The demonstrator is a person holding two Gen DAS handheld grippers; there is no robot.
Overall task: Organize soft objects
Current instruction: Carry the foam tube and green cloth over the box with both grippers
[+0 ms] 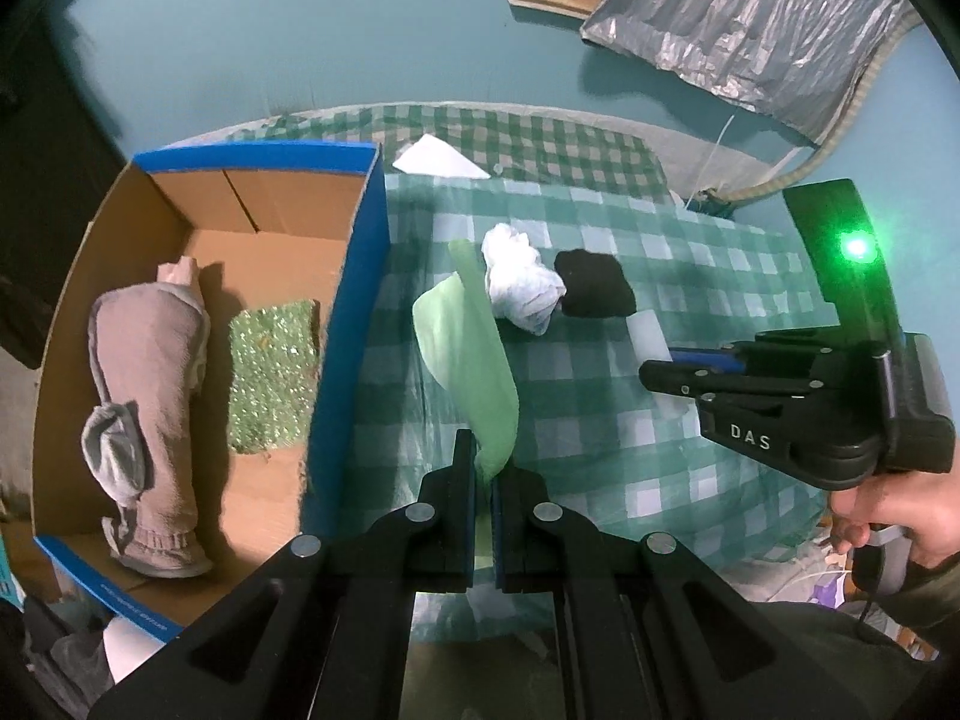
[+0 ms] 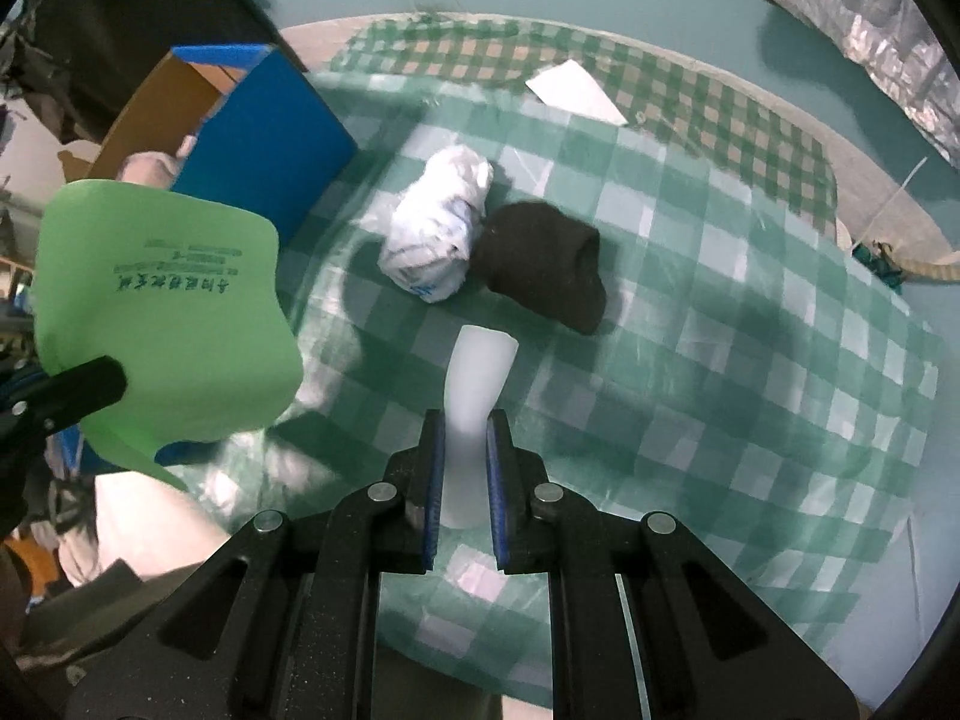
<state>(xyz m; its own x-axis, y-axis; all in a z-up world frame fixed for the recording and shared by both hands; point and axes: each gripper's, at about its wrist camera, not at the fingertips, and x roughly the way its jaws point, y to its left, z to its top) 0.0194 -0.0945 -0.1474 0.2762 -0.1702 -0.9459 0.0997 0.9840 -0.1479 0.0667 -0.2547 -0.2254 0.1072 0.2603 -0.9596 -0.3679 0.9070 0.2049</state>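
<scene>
Both hand-held grippers are loaded: the left gripper [image 1: 485, 480], at the bottom centre of its own view, is clamped on the lower edge of a green foam sheet [image 1: 471, 354] that stands up from the jaws and curls, while the right gripper [image 2: 465, 450] pinches a white foam piece [image 2: 477, 396] that is squeezed narrow between the blue pads and flares out above them. Each soft piece seems held by one end so that it hangs clear of the checked tablecloth [image 1: 600, 408] and can be carried over a wall and let go. The likely goal is the cardboard box [image 1: 354, 276] with blue outer sides at the left of the left-wrist view; inside it already lie a rolled grey-brown towel [image 1: 150, 384], a grey sock [image 1: 114, 450] resting on it, and a glittery green pad [image 1: 276, 372] beside them on the box floor. Its tall blue wall stands between the green sheet and the inside, so I judge the sheet must go over that rim. Left on the cloth near the middle are a crumpled white cloth [image 1: 522, 285] and a black sock [image 1: 594, 285], touching each other. A white paper [image 1: 438, 159] lies farther back, upper centre, and a silver foil sheet [image 1: 750, 24] hangs at the upper right.
</scene>
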